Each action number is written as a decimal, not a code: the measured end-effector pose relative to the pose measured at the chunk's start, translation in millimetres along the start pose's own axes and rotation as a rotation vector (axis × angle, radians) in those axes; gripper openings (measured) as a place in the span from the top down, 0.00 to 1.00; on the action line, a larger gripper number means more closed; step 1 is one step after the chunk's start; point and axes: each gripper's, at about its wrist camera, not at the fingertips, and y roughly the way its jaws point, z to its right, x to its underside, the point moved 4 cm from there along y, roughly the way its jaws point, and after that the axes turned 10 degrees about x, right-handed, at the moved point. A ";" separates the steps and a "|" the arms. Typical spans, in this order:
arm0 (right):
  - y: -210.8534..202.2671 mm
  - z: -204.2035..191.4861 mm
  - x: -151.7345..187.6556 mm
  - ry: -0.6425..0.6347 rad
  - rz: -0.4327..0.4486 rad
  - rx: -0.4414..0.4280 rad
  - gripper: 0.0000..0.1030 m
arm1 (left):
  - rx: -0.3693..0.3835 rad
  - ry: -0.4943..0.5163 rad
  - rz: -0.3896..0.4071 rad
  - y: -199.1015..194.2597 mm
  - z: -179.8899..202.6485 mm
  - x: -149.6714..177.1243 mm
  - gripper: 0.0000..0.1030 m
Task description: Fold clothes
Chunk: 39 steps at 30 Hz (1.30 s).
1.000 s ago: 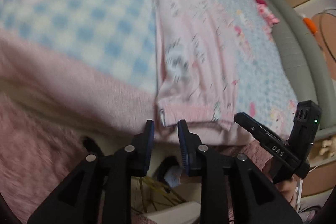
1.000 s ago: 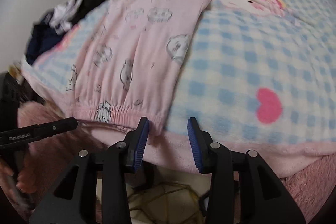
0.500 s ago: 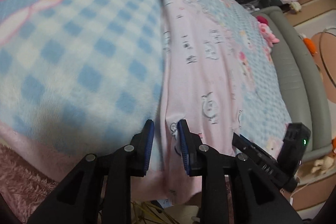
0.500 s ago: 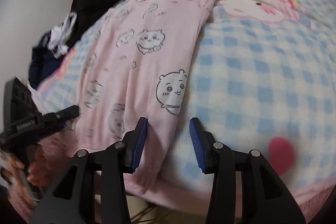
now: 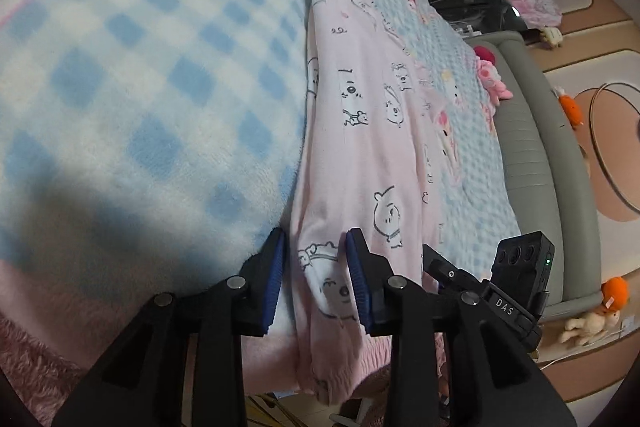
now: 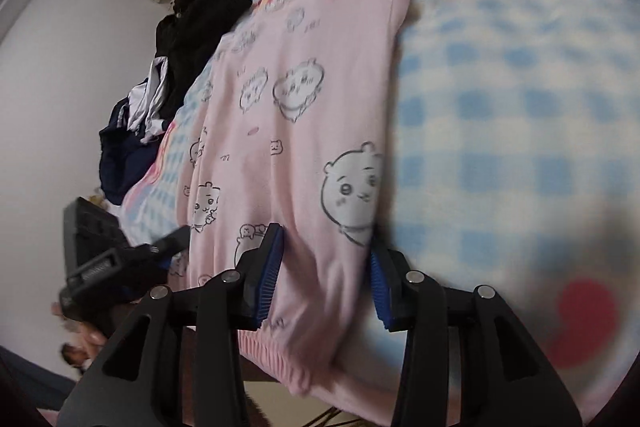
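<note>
Pink pyjama trousers [image 5: 372, 131]: flat, lengthwise on bed [image 5: 152, 75]; further folding outstanding. Left gripper [image 5: 315, 277], right gripper [image 6: 326, 269]: jaws spread astride hem edges.

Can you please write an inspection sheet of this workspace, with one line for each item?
Surface: blue-and-white checked blanket covers the bed.
Job's things: pink pyjama trousers lie flat and lengthwise on the blanket, elastic end hanging over the near edge.
Clutter: pile of dark clothes on the far side of the bed.
Grippers: left gripper open, fingers on both sides of one trouser edge; right gripper open, fingers on both sides of the other edge.
Cables: thin yellowish cords under the bed edge, blurred.
Surroundings: grey bed frame, small plush toys on the floor, white wall.
</note>
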 end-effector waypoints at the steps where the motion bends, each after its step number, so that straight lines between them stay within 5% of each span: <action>1: 0.0 -2.7 0.5 -0.006 0.007 -0.006 0.79 | -0.012 0.013 0.001 1.0 2.2 -1.1 0.75; 3: -4.0 -6.0 2.9 -0.021 0.033 0.020 0.92 | -0.035 0.037 0.023 -1.8 6.0 -3.0 0.86; 8: -36.2 -28.5 7.7 -0.099 0.123 0.107 0.95 | -0.072 0.104 0.057 -10.9 20.6 -4.2 0.95; 12: -47.1 -25.6 3.6 -0.130 0.166 0.208 0.95 | -0.139 0.092 0.043 -15.2 7.4 0.0 0.96; 17: -26.0 14.6 17.3 -0.053 0.088 0.240 0.95 | -0.159 0.131 0.049 -25.5 7.2 2.3 0.92; 26: -49.9 4.2 21.4 0.000 0.173 0.165 0.85 | 0.048 0.289 0.177 -52.9 61.3 18.0 0.90; 28: -38.7 0.3 29.0 -0.008 0.129 0.159 0.80 | 0.045 0.341 0.120 -37.2 72.6 24.5 0.89; 33: -22.8 4.5 40.0 0.001 0.047 0.077 0.75 | -0.154 0.311 -0.090 14.2 45.4 40.3 0.89; 36: -18.1 9.7 45.7 0.016 0.023 0.046 0.80 | -0.169 0.267 -0.106 15.0 35.9 41.1 0.89; 39: -24.6 8.9 45.7 -0.019 0.043 0.122 0.85 | -0.191 0.222 -0.063 -0.6 27.0 37.9 0.94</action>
